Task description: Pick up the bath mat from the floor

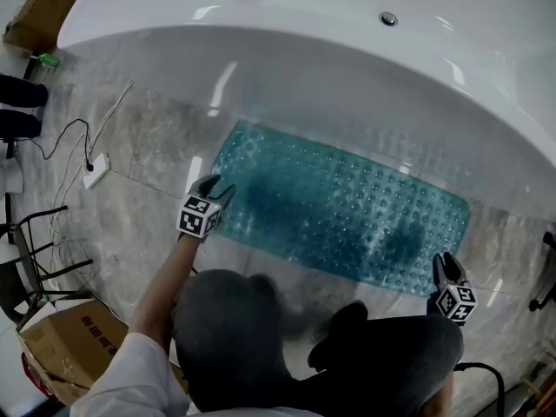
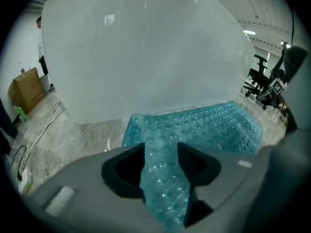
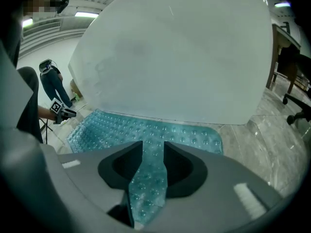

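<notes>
Just ahead of left gripper [image 1: 214,189] and right gripper [image 1: 446,266], jaws apart, unclamped bath mat [image 1: 347,208]: could slip if pinched shallowly.

The teal, bubble-studded bath mat [image 1: 347,207] lies flat on the marble floor [image 1: 148,198], alongside the white bathtub [image 1: 304,24].

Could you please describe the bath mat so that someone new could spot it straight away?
Start at the big white bathtub; on the grey stone floor along its near side lies the bath mat. It is a long teal rectangle covered in small bumps, unlike the white power strip and brown box further left.
</notes>
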{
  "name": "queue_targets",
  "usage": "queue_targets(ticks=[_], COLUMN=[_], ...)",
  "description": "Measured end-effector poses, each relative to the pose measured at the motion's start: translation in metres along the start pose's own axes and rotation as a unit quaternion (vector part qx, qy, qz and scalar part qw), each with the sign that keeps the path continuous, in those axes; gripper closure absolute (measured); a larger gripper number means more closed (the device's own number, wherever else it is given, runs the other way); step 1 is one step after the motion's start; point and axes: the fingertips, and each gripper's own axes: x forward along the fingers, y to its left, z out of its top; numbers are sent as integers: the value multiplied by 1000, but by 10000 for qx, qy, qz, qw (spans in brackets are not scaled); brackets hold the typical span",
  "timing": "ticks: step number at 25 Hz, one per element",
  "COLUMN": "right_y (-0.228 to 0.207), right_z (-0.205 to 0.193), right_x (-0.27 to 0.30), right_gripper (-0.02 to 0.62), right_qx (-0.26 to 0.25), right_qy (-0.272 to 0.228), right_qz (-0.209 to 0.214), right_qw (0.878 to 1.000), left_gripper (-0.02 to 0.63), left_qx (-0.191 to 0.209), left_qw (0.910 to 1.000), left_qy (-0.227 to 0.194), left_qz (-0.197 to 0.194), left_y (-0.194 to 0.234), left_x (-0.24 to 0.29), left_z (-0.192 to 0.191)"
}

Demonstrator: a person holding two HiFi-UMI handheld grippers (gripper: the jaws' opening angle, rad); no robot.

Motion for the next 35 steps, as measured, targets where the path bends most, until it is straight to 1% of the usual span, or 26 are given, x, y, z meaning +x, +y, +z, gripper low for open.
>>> queue_targets(ticks=[2, 5, 6, 8, 12, 14, 17, 18, 19, 21, 23, 24, 27, 28, 30, 31, 35], right_y=[3, 6, 6, 8, 12, 15, 15, 14, 13, 12, 10, 9, 7, 6, 3, 1, -17], right_z=[-8, -17, -20, -28, -38, -41, -51, -55, -60, -68, -75, -77, -80, -80, -78, -77, -75], right_x=[3, 11, 14, 20, 20, 20, 17, 17, 17, 19, 20, 20, 24, 27, 31, 31, 34], right_gripper=[453, 453, 453, 453, 454, 457, 462, 462, 462, 462, 462, 462, 465, 463, 463, 464, 462], right_qx=[27, 0, -46, -146, -173, -167, -155, -135, -105, -29, 23, 27, 16, 14, 8, 0, 0], right_qy=[122, 243, 287, 387, 452, 415, 437, 454, 465, 488, 515, 520, 531, 534, 506, 486, 419], right_qz=[4, 8, 19, 32, 33, 65, 37, 14, -3, -38, -69, -79, -63, -48, -60, -87, -273], right_qw=[9999, 9997, 9996, 9991, 9988, 9990, 9989, 9989, 9989, 9988, 9986, 9986, 9986, 9986, 9987, 9988, 9987], left_gripper=[354, 335, 308, 246, 170, 151, 149, 178, 187, 240, 260, 293, 420, 478, 562, 573, 588], left_qx=[-68, -76, -123, -316, -713, -768, -651, -591, -555, -611, -695, -689, -635, -586, -387, -313, -338], left_qw=[9997, 9985, 9978, 9961, 9915, 9901, 9890, 9890, 9893, 9909, 9914, 9909, 9874, 9866, 9872, 9882, 9918], left_qy=[224, 501, 600, 783, 1079, 1170, 1325, 1358, 1347, 1192, 1080, 1096, 1276, 1326, 1354, 1319, 1061], left_qz=[90, 213, 240, 275, 157, 64, -44, -50, -49, -108, -263, -363, -687, -752, -748, -710, -627], left_y=[16, 40, 47, 59, 71, 73, 69, 66, 63, 54, 42, 35, 16, 10, 1, -3, -8], left_x=[12, 28, 33, 44, 64, 73, 87, 89, 91, 91, 90, 90, 91, 91, 91, 89, 78], left_z=[-18, -40, -48, -63, -94, -102, -106, -105, -105, -102, -99, -100, -101, -100, -96, -94, -87])
